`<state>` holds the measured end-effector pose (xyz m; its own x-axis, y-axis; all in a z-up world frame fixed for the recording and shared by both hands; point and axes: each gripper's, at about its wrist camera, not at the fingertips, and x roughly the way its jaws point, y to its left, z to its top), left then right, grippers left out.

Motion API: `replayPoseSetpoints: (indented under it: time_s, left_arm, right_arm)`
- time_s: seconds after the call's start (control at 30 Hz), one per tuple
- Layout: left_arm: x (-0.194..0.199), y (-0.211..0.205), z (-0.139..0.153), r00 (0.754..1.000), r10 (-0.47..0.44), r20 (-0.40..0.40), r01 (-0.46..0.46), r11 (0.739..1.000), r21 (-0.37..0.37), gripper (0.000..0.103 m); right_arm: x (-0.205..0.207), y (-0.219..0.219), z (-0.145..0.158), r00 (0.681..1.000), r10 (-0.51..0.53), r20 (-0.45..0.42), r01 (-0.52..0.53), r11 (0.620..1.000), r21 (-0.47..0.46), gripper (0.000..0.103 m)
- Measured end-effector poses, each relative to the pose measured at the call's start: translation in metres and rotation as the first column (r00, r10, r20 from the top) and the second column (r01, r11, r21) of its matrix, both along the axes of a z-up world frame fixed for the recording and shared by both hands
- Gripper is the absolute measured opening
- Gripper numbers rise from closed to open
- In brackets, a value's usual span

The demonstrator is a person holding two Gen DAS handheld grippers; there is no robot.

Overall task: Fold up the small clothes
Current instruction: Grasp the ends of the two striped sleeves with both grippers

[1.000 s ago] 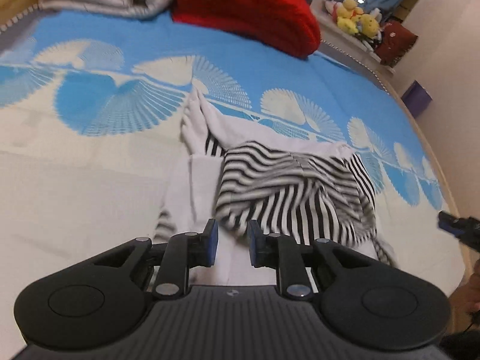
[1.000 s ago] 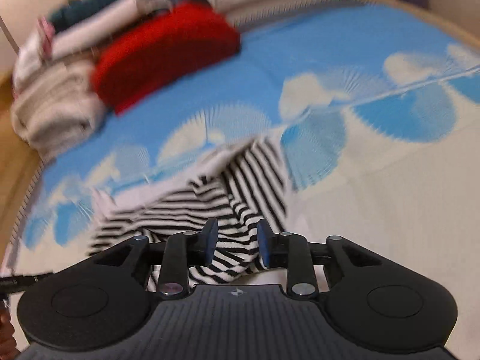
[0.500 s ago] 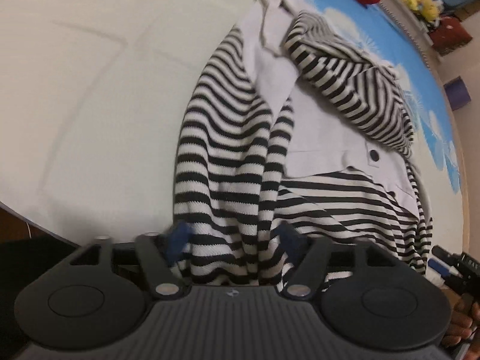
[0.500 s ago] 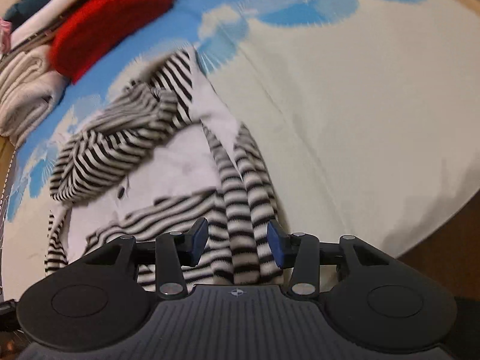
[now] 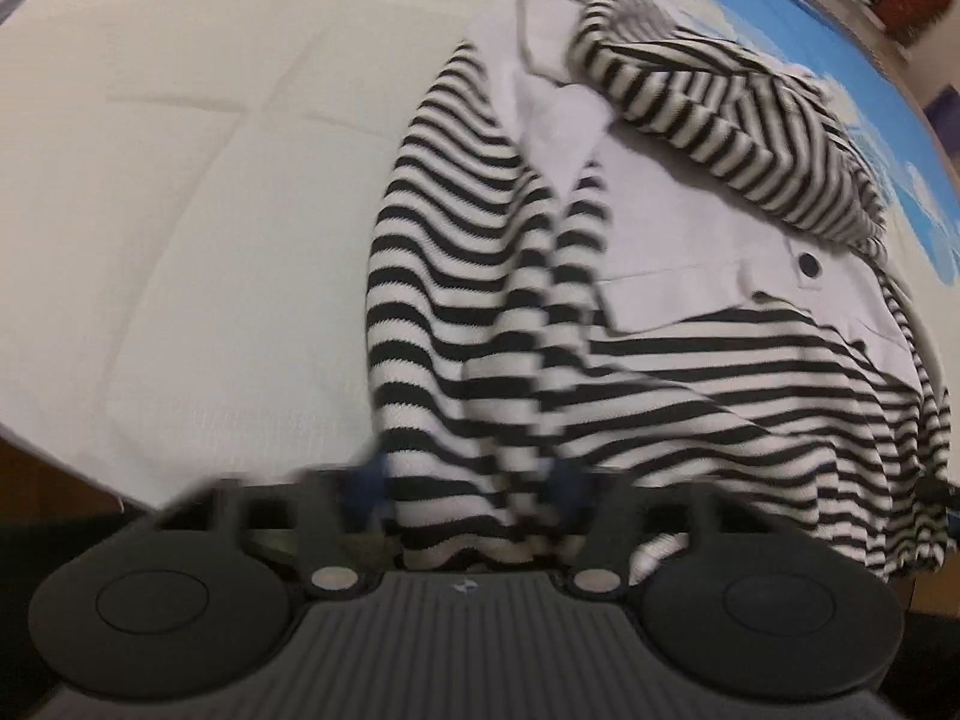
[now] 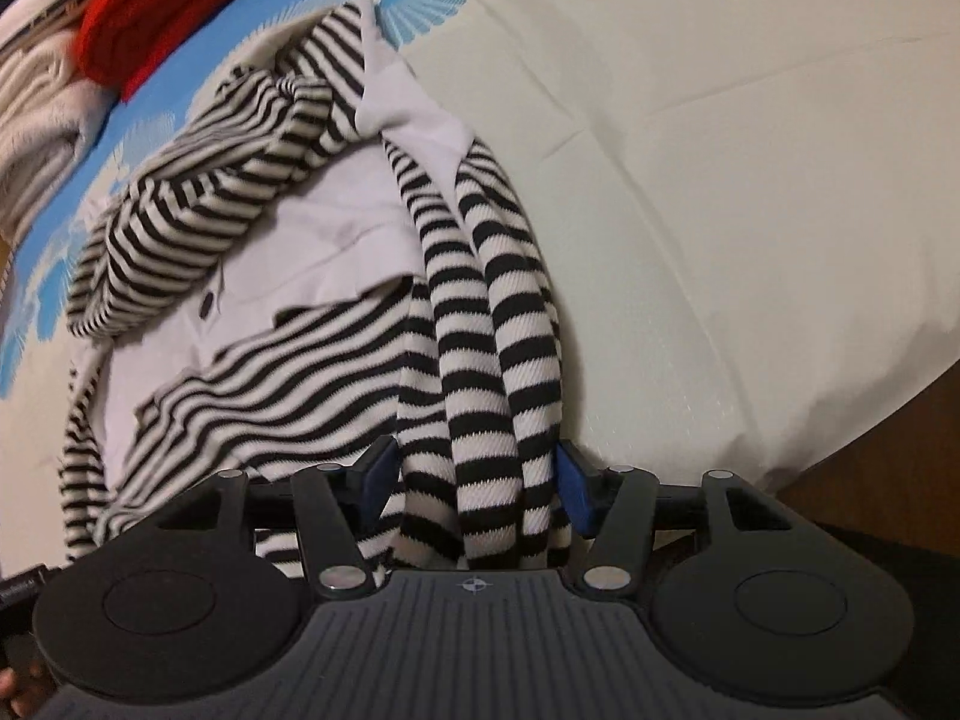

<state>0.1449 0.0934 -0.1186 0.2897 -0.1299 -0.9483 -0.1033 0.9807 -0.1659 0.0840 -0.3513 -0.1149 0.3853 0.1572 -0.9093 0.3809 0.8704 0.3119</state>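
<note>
Both tongs now sit at the near hem, spread wider than half a second ago. Left tongs and right tongs each straddle bunched striped fabric without pinching it. Beyond them the sweater lies rumpled on the bed, hood flopped over. Folding looks barely begun; flattening comes first.

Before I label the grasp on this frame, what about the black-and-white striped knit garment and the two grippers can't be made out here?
- Left gripper: motion blur smears its fingers in the left wrist view, so contact with the black-and-white striped knit garment is unclear.
- Right gripper: bunched stripes fill the gap in the right wrist view; pinch uncertain.
- Garment hem: hidden behind both gripper bodies.
- Red knitted item: cut by the right wrist view's top edge.
</note>
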Motion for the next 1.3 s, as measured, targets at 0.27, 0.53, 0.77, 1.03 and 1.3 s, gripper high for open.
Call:
replayPoseSetpoints:
  time_s: [0.27,0.53,0.77,1.03,1.3]
  left_arm:
    - [-0.011,0.012,0.03,0.993,0.048,0.107,-0.047,0.999,-0.007,0.009]
    - [-0.007,0.038,0.011,0.985,0.169,-0.039,-0.173,0.972,-0.157,0.05]
    - [-0.006,0.021,-0.001,0.992,0.116,-0.058,-0.121,0.987,-0.108,0.051]
    - [-0.011,0.021,0.028,0.988,0.111,0.106,-0.101,0.991,-0.09,0.008]
    - [-0.012,0.044,-0.001,0.97,0.229,-0.087,-0.241,0.953,-0.182,0.047]
  right_arm:
    - [-0.015,-0.011,0.025,0.992,-0.066,0.11,0.065,0.998,0.011,0.008]
    - [-0.013,-0.013,0.006,0.997,-0.078,-0.004,0.078,0.997,-0.015,0.022]
    - [-0.007,-0.002,-0.007,0.998,-0.028,-0.059,0.028,1.0,0.001,0.046]
    - [-0.014,-0.005,0.01,1.0,-0.007,-0.003,0.007,0.999,-0.05,0.009]
    - [-0.013,0.0,-0.005,0.996,0.026,-0.088,-0.036,0.993,-0.11,0.018]
